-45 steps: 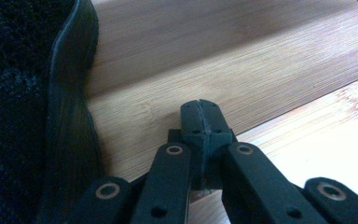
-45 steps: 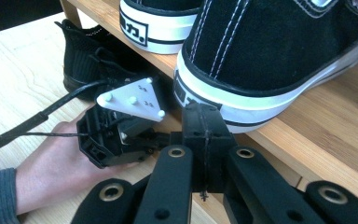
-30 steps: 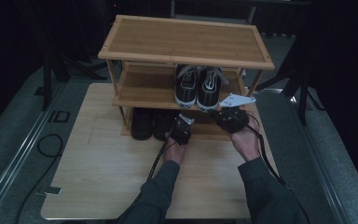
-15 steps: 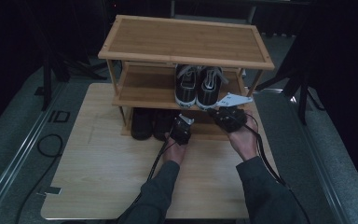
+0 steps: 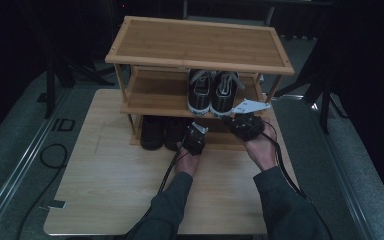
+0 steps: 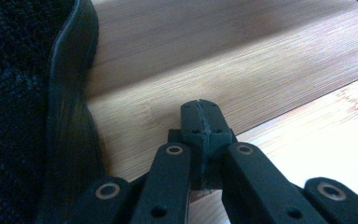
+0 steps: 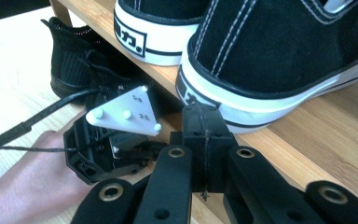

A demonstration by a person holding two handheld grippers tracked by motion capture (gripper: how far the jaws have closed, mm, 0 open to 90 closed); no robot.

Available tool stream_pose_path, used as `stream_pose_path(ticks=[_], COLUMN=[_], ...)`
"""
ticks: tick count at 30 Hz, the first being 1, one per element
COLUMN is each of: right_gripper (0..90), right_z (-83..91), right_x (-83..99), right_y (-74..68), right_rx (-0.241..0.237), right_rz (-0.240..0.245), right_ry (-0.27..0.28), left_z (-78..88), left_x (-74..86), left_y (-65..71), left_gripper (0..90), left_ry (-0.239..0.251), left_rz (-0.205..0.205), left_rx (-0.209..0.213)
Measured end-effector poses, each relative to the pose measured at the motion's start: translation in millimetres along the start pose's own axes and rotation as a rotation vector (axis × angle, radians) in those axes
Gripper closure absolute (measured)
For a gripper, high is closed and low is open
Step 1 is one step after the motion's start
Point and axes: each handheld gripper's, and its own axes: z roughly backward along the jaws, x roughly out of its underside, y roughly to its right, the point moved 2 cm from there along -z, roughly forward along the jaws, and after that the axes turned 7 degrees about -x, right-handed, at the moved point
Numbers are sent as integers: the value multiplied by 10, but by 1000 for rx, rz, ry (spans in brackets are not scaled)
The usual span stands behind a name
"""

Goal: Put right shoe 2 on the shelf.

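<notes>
High view: a wooden shoe rack (image 5: 200, 45) stands on a pale wooden table (image 5: 115, 185). A pair of black sneakers with white soles (image 5: 211, 92) sits on the rack's middle shelf, heels toward the person. A pair of plain black shoes (image 5: 161, 132) sits on the bottom shelf, to the left. The left gripper (image 5: 194, 138) is at the front edge of the bottom shelf, just beside the black shoes. The right gripper (image 5: 246, 125) is near the front edge of the middle shelf, just below the right-hand sneaker's heel.

Left gripper view: the jaws are pressed together with nothing between them, their tip over the bottom shelf (image 6: 242, 60); the black shoe (image 6: 28, 112) lies close on the left, apart from them.

Right gripper view: the jaws are likewise closed and empty, their tip just before the sneaker's white heel (image 7: 223, 95); whether they touch it cannot be told.
</notes>
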Motion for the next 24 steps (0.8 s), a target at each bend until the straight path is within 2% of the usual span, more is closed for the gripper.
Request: stream_pose_path(ticks=[15, 24], right_gripper=[884, 868], right_z=[124, 128], right_x=[188, 375], right_y=[54, 85], right_rx=[-15, -24], right_rz=[1, -39], right_ry=[-39, -73], left_z=[0, -4], left_x=[5, 10], left_y=[1, 5], left_gripper=[898, 897], left_ry=[3, 12], left_rz=[3, 12], left_rx=[3, 6])
